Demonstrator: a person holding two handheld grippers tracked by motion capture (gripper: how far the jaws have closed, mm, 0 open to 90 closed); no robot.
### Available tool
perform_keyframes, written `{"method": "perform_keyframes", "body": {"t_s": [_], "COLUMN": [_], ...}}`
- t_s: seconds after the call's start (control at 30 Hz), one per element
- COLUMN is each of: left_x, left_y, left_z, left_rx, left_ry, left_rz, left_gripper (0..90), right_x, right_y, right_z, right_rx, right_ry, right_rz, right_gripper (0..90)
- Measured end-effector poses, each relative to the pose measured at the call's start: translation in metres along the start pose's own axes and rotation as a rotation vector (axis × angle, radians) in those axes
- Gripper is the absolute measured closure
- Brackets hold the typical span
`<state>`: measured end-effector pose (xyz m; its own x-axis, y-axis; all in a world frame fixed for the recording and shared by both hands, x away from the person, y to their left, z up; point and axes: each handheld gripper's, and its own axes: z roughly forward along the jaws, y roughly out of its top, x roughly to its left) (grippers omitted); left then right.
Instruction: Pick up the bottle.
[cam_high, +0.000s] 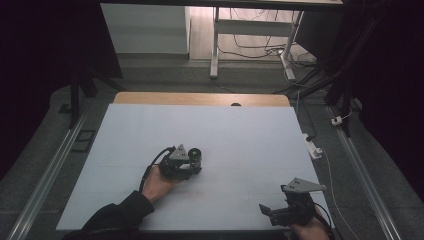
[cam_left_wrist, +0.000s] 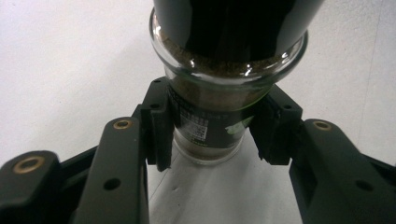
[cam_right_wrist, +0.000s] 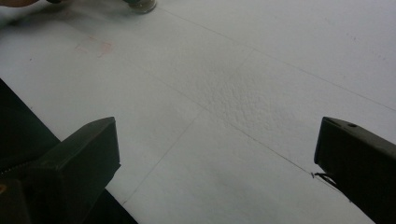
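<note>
left gripper (cam_high: 192, 161): clamped on a small glass jar (cam_high: 194, 156), roughly mid-table, a bit left of centre in the high view. Person's left hand (cam_high: 156, 182) is wrapped round the back of it, dark sleeve (cam_high: 117, 212) coming in from the bottom edge.

jar up close (cam_left_wrist: 212, 116): left gripper view has both black pads (cam_left_wrist: 156, 123) pressed against the glass body from either side, so it's a firm hold, no gap on either side. Clear glass, brownish powdery stuff inside (spice maybe, can't read the label), black cap (cam_left_wrist: 233, 23) at the top of that view. There's a white label w/ a barcode and a green mark on the glass between the pads.

jar position: lying over rather than upright as far as I can tell, just above or on the white sheet; can't tell if it's touching.

right gripper (cam_high: 272, 212): near the btm right corner of the sheet, well apart from the jar. Jaws spread wide, nothing between them; in the right gripper view it's just bare sheet between the two jaws.

table (cam_high: 240, 130): covered w/ a white foam-ish sheet, faint seam lines across it (cam_right_wrist: 224, 93), wooden edge at the far side.

bg: white power strip (cam_high: 312, 146) just off the right edge of the table.
</note>
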<state>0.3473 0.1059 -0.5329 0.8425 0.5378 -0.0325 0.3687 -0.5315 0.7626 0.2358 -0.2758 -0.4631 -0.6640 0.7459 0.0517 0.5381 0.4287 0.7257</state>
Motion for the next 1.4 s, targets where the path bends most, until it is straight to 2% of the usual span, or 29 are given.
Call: {"method": "perform_keyframes", "body": {"t_s": [0.13, 0.33, 0.57, 0.67, 0.8, 0.93, 1.07, 1.4], "left_x": [0.000, 0.002, -0.002, -0.005, -0.008, -0.013, -0.016, -0.027], "left_y": [0.000, 0.002, 0.010, 0.015, 0.019, 0.022, 0.026, 0.029], "left_z": [0.000, -0.007, -0.019, -0.025, -0.034, -0.043, -0.055, -0.079], "left_rx": [-0.008, -0.018, -0.032, -0.025, -0.013, -0.012, -0.014, -0.020], "left_ry": [-0.002, 0.000, 0.002, 0.003, -0.024, -0.019, -0.034, -0.026], "left_rz": [-0.023, -0.033, -0.026, -0.014, -0.018, -0.015, -0.035, -0.052], "left_gripper": [53.7, 53.8, 53.8, 53.9, 53.8, 53.8, 53.8, 53.8], "right_x": [0.000, 0.000, 0.000, 0.000, 0.000, 0.000, -0.001, -0.001], "right_y": [0.000, 0.000, 0.000, 0.000, 0.000, 0.000, 0.000, 0.000], "right_z": [0.000, 0.000, 0.000, -0.001, 0.000, -0.001, -0.001, 0.000], "right_rx": [-0.001, -0.003, -0.003, -0.004, -0.004, -0.004, -0.006, -0.006], "right_ry": [0.000, 0.000, 0.000, 0.000, 0.000, 0.000, 0.000, 0.000], "right_rz": [0.000, 0.000, 0.002, 0.003, 0.003, 0.003, 0.008, 0.004], "right_gripper": [0.3, 0.3, 0.3, 0.3, 0.3, 0.3, 0.3, 0.3]}}
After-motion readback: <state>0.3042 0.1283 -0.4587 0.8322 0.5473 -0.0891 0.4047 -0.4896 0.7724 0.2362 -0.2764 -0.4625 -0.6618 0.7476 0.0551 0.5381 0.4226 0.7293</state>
